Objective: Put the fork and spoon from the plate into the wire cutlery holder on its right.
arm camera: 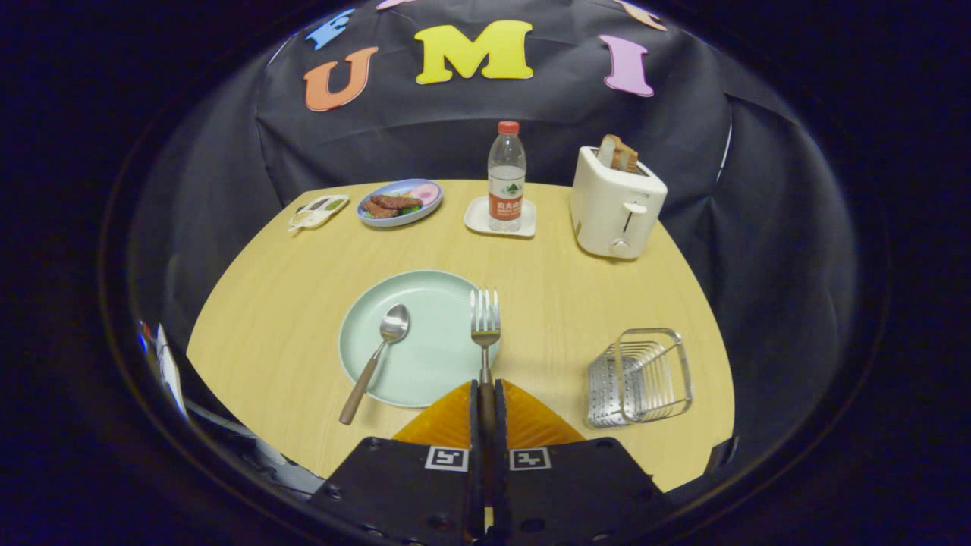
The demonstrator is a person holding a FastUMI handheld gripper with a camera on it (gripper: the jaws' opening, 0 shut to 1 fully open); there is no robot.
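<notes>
The gripper point(485, 390) has its two fingers pressed close on the handle of the fork point(485, 322); the tines point away over the right rim of the pale green plate point(440, 364); whether the fork is lifted off that rim I cannot tell. The spoon point(379, 356) lies across the left part of the plate, bowl on the plate, brown handle running out over the near-left rim onto the wooden table point(561, 303). The wire cutlery holder point(641, 375) stands to the right of the plate, well apart. Beyond the plate: a water bottle point(506, 178) on a white coaster point(479, 220), a toaster point(614, 205) with bread, a dish of food point(400, 202), a small timer point(318, 210).
</notes>
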